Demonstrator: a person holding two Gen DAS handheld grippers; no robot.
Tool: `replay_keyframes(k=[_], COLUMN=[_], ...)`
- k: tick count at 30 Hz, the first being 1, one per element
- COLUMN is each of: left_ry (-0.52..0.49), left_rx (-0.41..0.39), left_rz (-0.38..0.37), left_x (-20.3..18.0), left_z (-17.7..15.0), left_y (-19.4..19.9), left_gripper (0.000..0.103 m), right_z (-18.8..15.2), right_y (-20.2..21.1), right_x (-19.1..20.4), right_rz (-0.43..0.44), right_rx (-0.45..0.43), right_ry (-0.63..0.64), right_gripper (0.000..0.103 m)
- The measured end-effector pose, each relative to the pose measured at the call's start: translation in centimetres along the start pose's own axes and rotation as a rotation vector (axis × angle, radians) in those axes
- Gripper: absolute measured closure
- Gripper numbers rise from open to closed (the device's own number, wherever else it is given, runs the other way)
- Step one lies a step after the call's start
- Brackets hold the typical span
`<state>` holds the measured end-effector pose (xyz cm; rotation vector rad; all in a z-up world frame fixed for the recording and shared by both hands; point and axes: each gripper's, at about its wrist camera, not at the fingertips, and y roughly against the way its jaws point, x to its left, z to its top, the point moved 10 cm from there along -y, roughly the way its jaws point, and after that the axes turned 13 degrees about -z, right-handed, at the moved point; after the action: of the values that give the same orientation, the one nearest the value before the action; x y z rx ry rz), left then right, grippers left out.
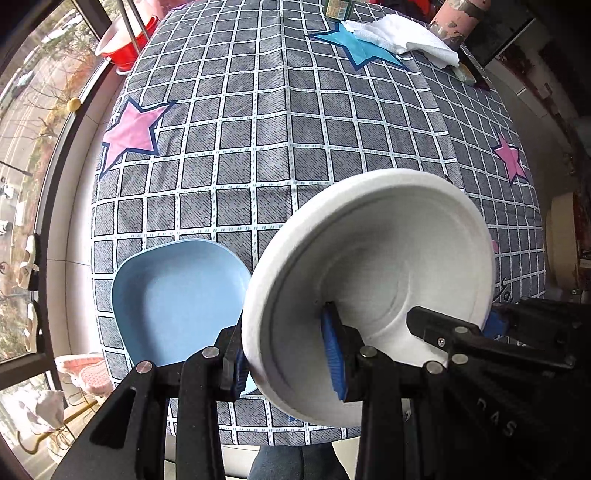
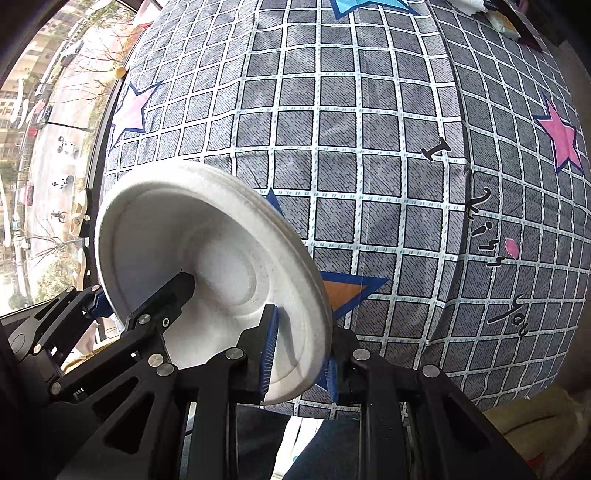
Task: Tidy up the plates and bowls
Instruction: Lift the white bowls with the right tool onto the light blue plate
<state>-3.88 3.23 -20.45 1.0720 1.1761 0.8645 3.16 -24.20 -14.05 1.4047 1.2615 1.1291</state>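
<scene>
A white foam bowl [image 1: 373, 266], its rim layered like a nested stack, hangs tilted above the table, held from both sides. My left gripper [image 1: 286, 360] is shut on its near rim, one blue pad inside and one outside. My right gripper [image 1: 456, 321] is shut on the opposite rim. In the right wrist view the same bowl [image 2: 207, 236] sits in the right gripper [image 2: 301, 362], with the left gripper [image 2: 142, 291] clamped on its far side. A light blue square plate [image 1: 173, 299] lies on the checked tablecloth [image 1: 258, 129], just left of the bowl.
At the table's far end lie a white towel [image 1: 402, 37], a green box [image 1: 338, 7] and a pink cylinder [image 1: 454, 18]. A red basin [image 1: 125, 40] stands by the window on the left. A person's legs [image 1: 295, 461] are at the near table edge.
</scene>
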Motion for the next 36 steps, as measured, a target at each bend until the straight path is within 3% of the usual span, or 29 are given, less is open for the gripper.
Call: replay_keyframes(k=[16,25,33,36], left_ry=[0.221,0.321,0.349,0.336], left_rx=[-0.087,-0.069,-0.040,-0.039], left_rz=[0.055,0.062,0.039,0.072], left_x=[6.7,10.6,12.4,12.9], left_z=[-1.8,-3.7,-4.1,-4.0], left_y=[2.1,1.1,-1.4,-1.6], left_gripper=[0.066,0.066,0.066,0.060], right_z=[0.9,0.7,1.3,1.8], right_y=[-0.8,-3.8,-7.3,-8.5], right_x=[10.5,16.1,19.0,20.1], right_rz=[0.007,0.012,-0.020,-0.037], right_rx=[-0.033,0.002,0.045,0.046], right_ry=[0.207,0.275,0.287,0.288], right_gripper=[0.078,0.078,0.078,0.078])
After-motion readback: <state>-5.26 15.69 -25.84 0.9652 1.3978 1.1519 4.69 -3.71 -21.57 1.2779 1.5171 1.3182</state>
